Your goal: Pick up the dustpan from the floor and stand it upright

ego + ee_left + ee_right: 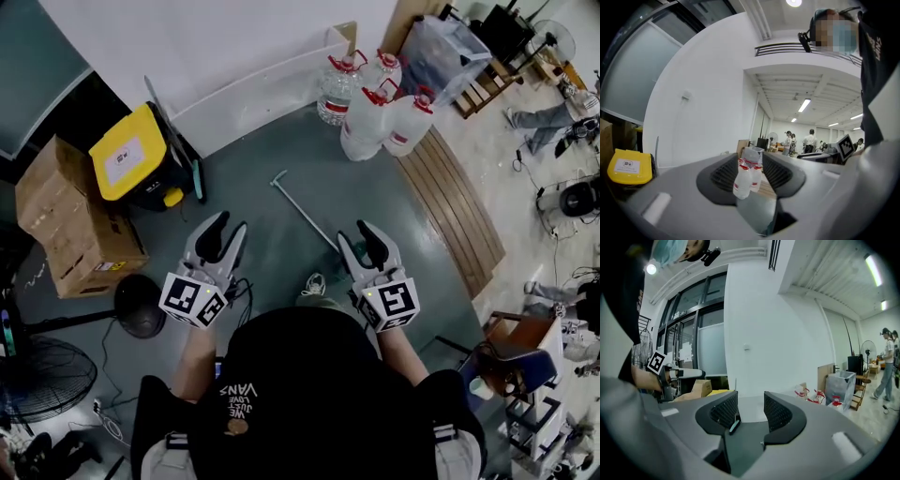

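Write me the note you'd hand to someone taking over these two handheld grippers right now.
Grippers: left gripper has its jaws apart with nothing between them. The right gripper is the same.
Things: the dustpan lies flat on the floor. Its long handle runs ahead between the grippers, nearer the right one. The pan end is hidden below the right gripper and the person's head.
Done: nothing yet; the dustpan is untouched.
Left: grip the handle, lift it, and stand the dustpan upright.

On floor (267, 150): dustpan handle (302, 208), bottles (375, 108), boxes (70, 220)
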The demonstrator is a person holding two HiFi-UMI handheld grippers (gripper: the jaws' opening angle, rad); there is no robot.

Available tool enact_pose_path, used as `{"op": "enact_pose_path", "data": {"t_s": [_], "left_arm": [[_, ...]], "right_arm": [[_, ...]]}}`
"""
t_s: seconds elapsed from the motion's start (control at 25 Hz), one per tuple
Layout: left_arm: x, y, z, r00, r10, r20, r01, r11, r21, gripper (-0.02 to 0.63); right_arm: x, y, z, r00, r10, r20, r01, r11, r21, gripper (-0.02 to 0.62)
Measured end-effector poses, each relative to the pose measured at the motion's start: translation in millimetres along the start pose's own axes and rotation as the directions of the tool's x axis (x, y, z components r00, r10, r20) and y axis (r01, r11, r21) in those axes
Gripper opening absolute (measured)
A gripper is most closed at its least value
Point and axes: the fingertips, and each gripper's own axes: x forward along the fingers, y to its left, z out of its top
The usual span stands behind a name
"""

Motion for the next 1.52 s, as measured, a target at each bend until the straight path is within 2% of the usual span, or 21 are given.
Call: {"op": "enact_pose_path", "data": {"t_s": [0.12,0.24,0.28,0.48,0.64,0.68,0.72,0.88,1.04,1.28,1.52], "left_arm": [[31.7,1.3,-8.5,1.0,0.015,-0.012,-0.015,1.0,0.0,0.172],[59.5,0.8,-13.0,1.0,0.013,-0.016,-0.013,0.999,-0.038,0.175],[68.1,0.4,-13.3,1.0,0.005,-0.021,-0.006,0.999,-0.05,0.176],[113.3,20.8,-19.6,0.999,-0.022,-0.038,0.019,0.997,-0.079,0.178],[149.1,46.7,-43.0,0.994,-0.074,-0.078,0.063,0.99,-0.126,0.181],[160.1,54.6,-48.4,0.992,-0.09,-0.093,0.077,0.988,-0.136,0.201],[171.3,62.8,-54.0,0.988,-0.105,-0.114,0.088,0.985,-0.146,0.218],[209.4,97.2,-86.3,0.97,-0.153,-0.191,0.117,0.975,-0.187,0.219],[244.0,130.1,-124.2,0.951,-0.169,-0.258,0.118,0.972,-0.204,0.219],[277.7,167.4,-203.1,0.905,-0.192,-0.379,0.108,0.967,-0.232,0.219],[308.8,193.2,-291.4,0.869,-0.217,-0.446,0.115,0.963,-0.245,0.219]], "right_arm": [[12.8,-30.2,-3.4,1.0,0.02,-0.019,-0.02,1.0,-0.007,0.152],[26.7,-53.4,-7.4,0.998,0.05,-0.024,-0.051,0.998,-0.027,0.159],[31.1,-60.3,-8.9,0.998,0.05,-0.03,-0.051,0.998,-0.03,0.176],[57.9,-83.2,-25.6,0.997,0.021,-0.068,-0.022,1.0,-0.009,0.176],[77.2,-97.7,-38.5,0.995,-0.029,-0.096,0.029,1.0,-0.001,0.176],[83.1,-102.8,-40.7,0.994,-0.049,-0.101,0.049,0.999,-0.003,0.176],[89.5,-107.4,-43.5,0.992,-0.069,-0.107,0.069,0.998,-0.004,0.176],[114.7,-119.5,-63.7,0.979,-0.141,-0.144,0.144,0.989,0.011,0.176],[140.2,-136.6,-90.7,0.961,-0.19,-0.199,0.2,0.979,0.033,0.176],[176.5,-158.0,-164.4,0.926,-0.216,-0.308,0.25,0.965,0.074,0.176],[209.0,-189.6,-269.9,0.878,-0.224,-0.423,0.299,0.947,0.12,0.176]]}}
